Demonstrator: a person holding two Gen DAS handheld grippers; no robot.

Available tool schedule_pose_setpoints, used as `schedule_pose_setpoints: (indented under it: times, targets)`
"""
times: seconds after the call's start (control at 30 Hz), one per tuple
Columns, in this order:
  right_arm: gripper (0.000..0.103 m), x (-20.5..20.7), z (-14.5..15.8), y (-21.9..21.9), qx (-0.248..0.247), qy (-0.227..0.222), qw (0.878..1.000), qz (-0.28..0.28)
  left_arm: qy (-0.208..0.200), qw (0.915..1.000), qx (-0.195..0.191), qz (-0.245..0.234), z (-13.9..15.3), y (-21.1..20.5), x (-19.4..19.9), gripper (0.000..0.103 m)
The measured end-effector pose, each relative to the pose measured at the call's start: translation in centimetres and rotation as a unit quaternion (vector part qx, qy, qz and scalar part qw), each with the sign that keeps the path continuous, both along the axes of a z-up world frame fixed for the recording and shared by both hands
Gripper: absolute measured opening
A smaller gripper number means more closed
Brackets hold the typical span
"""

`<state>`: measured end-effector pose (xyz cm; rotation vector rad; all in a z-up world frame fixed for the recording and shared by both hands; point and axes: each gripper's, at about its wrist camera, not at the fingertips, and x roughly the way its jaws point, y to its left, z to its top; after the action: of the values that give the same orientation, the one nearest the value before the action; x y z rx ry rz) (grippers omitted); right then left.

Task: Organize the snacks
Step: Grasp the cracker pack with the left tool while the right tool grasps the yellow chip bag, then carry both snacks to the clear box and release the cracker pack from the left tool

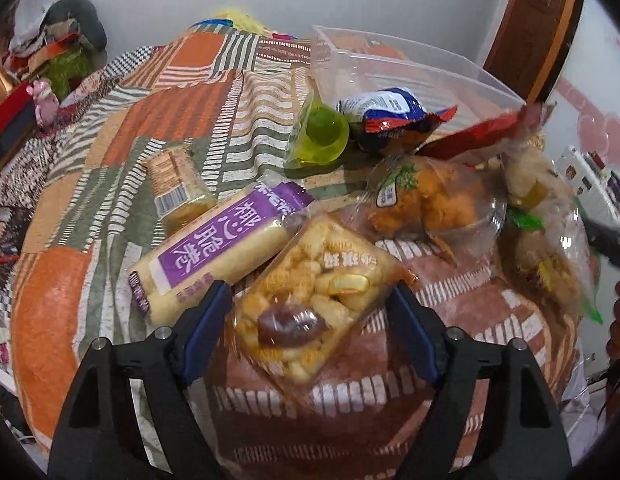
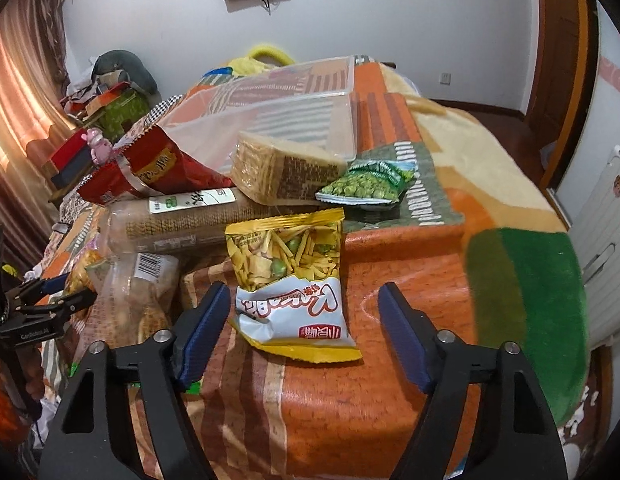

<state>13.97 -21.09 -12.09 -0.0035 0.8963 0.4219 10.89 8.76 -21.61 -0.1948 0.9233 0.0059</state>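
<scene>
Snack sorting on a patterned bedspread (image 1: 182, 112).
Left gripper (image 1: 310, 300), lower centre, straddles a clear puffed-snack packet (image 1: 310, 300), contact unclear; right gripper (image 2: 302, 300) spread wide around a yellow chip bag (image 2: 290, 272).

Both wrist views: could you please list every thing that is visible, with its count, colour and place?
clear bin: one, see-through, far on the bed behind the snacks
bedspread: one, orange, green and brown patchwork, under everything
clear snack pack: one, yellow puffs inside, between the left fingers
purple pack: one, purple and cream, left of it
jelly cup: one, green, near the bin
blue bag: one, blue and red, beside the jelly cup
yellow bag: one, yellow and white, before the right gripper
pea bag: one, green, behind the yellow bag
red bag: one, red, on the pile
cracker roll: one, brown, under the red bag
left gripper: black, blue pads
right gripper: black, blue pads, open
</scene>
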Motion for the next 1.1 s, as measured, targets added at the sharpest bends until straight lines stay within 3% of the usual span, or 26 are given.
schedule_pose_setpoints:
  times: [0.13, 0.2, 0.37, 0.57, 0.97, 1.1]
  targets:
    - [0.055, 0.5, -0.8, 0.1, 0.016, 0.023, 1.000, 0.009, -0.002, 0.9998, -0.015, 0.009, -0.2, 0.1, 0.7, 0.080]
    - [0.054, 0.2, -0.7, 0.3, 0.012, 0.013, 1.000, 0.007, -0.007, 0.9999, -0.010, 0.009, -0.2, -0.2, 0.8, 0.076]
    - [0.050, 0.0, -0.3, 0.2, 0.004, 0.003, 1.000, 0.012, -0.010, 0.9999, 0.007, -0.010, 0.4, -1.1, 0.6, 0.046]
    - [0.049, -0.1, 0.6, -0.1, 0.007, -0.013, 1.000, 0.005, -0.010, 0.9998, 0.005, -0.013, 1.5, -1.4, 0.3, 0.045]
    - [0.049, 0.7, 3.9, -0.3, 0.026, -0.073, 0.997, 0.005, -0.093, 0.9945, 0.044, -0.017, 8.2, -3.1, 0.1, 0.045]
    - [0.049, 1.2, 5.0, 0.1, 0.032, -0.099, 0.995, 0.007, -0.116, 0.9924, 0.037, -0.019, 10.0, -3.3, 1.0, 0.045]
